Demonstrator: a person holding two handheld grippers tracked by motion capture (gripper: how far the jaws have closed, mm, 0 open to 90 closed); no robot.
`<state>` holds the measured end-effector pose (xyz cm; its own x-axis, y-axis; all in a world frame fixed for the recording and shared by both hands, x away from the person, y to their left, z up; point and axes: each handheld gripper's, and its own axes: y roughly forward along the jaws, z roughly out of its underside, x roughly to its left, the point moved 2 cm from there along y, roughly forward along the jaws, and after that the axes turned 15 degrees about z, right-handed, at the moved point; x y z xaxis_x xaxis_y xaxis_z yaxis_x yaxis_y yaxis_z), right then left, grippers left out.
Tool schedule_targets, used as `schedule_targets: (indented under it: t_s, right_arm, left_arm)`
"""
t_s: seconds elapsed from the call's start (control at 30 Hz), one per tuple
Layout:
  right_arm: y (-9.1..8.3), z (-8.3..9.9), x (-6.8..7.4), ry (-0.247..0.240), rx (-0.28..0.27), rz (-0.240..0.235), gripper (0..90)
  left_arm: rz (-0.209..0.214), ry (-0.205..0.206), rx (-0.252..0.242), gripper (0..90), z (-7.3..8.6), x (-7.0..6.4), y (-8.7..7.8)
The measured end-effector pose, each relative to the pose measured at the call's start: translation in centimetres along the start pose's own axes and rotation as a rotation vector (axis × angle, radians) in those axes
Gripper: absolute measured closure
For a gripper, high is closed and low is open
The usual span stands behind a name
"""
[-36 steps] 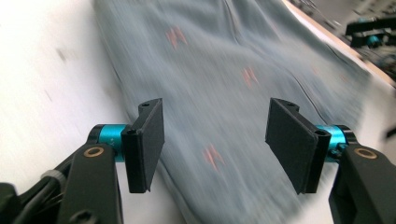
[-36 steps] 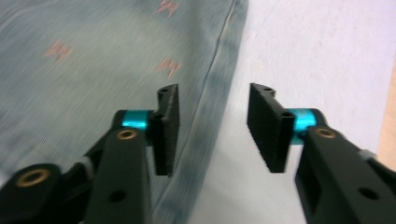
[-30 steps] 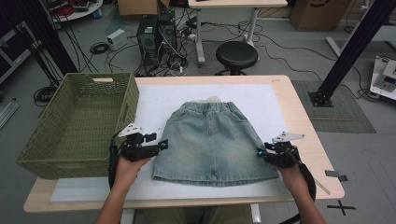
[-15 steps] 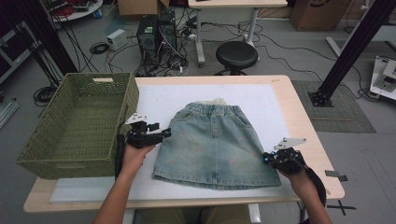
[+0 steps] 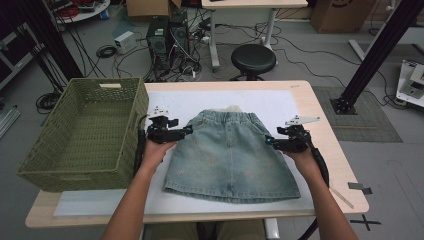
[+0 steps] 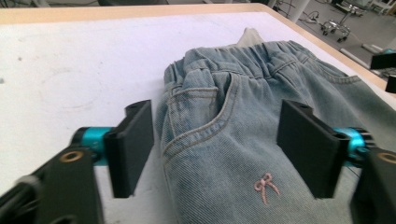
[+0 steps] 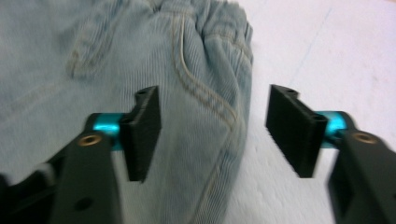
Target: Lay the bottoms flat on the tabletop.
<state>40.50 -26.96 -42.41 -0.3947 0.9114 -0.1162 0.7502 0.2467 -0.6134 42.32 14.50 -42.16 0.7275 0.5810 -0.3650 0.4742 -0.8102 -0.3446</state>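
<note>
At centre frame the denim skirt (image 5: pixel 232 150) lies flat on the table (image 5: pixel 320 112), waistband away from the person. The left gripper (image 5: pixel 187 131) and right gripper (image 5: pixel 268 140), jaws spread wide and holding nothing, straddle its side seams near the pockets, seemingly poised to pinch both edges. At far left the green wicker basket (image 5: pixel 80 135) waits, likely the skirt's destination.

Wooden table (image 5: pixel 327 150) with white mat (image 5: pixel 280 107), denim skirt (image 5: pixel 232 155), green basket (image 5: pixel 82 135)

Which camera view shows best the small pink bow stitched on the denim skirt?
The left gripper view: the pink bow sits sharp and close on the denim skirt, between the open jaws. In the high view it is too small to make out; the right gripper view shows the skirt's pocket seam.
</note>
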Motion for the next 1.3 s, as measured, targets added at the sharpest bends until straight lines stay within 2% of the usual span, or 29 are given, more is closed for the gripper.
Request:
schedule_targets:
  t_s: [0.13,0.2,0.27,0.33,0.4,0.5,0.57,0.63,0.73,0.8,0.9,1.03,1.17,1.3]
  right_arm:
    - [-0.3,0.0,0.2,0.011,-0.007,-0.003,21.4]
    - [-0.5,0.0,0.3,0.014,-0.011,-0.018,21.4]
    - [-0.7,0.0,0.5,0.005,-0.015,-0.023,21.4]
    - [-0.8,-0.1,0.8,-0.006,-0.009,-0.031,21.4]
    - [-0.6,-0.5,0.8,-0.022,-0.007,-0.036,21.4]
    - [0.1,-1.3,0.3,-0.014,-0.003,-0.025,21.4]
    - [0.9,-2.0,-0.1,0.005,-0.004,-0.024,21.4]
    - [1.7,-2.8,-0.6,0.011,0.011,-0.012,21.8]
    - [3.0,-3.9,-1.3,0.033,0.010,-0.001,32.0]
    - [3.8,-4.3,-1.4,0.050,0.030,0.001,34.9]
    - [5.4,-4.8,-1.2,0.049,0.046,0.015,38.5]
    - [7.4,-4.6,-0.6,0.040,0.091,0.032,41.8]
    - [8.7,-4.0,-0.1,0.033,0.130,0.025,47.4]
    - [9.4,-3.5,0.1,0.043,0.155,0.013,58.0]
  left_arm:
    - [0.028,0.039,-0.009,25.5,-0.2,-0.8,0.1]
    - [0.035,0.055,-0.011,25.5,-0.5,-0.9,0.0]
    - [0.038,0.054,-0.006,25.5,-1.1,-1.0,0.0]
    - [0.054,0.075,-0.006,25.5,-1.9,-1.1,0.1]
    - [0.056,0.082,0.006,25.5,-2.6,-0.8,0.5]
    - [0.054,0.077,0.023,25.5,-3.6,0.2,1.6]
    - [0.051,0.045,0.045,25.5,-4.1,1.0,2.4]
    - [0.041,0.033,0.051,25.9,-4.4,1.7,3.1]
    - [0.024,0.005,0.076,27.0,-4.5,2.7,3.9]
    - [-0.006,-0.001,0.079,28.6,-4.4,3.5,4.4]
    - [-0.022,-0.034,0.075,34.6,-3.8,4.6,4.9]
    - [-0.017,-0.079,0.108,36.0,-2.7,5.8,5.7]
    - [0.023,-0.122,0.120,43.9,-2.0,6.4,6.3]
    - [0.028,-0.151,0.184,44.4,-1.0,6.6,7.2]
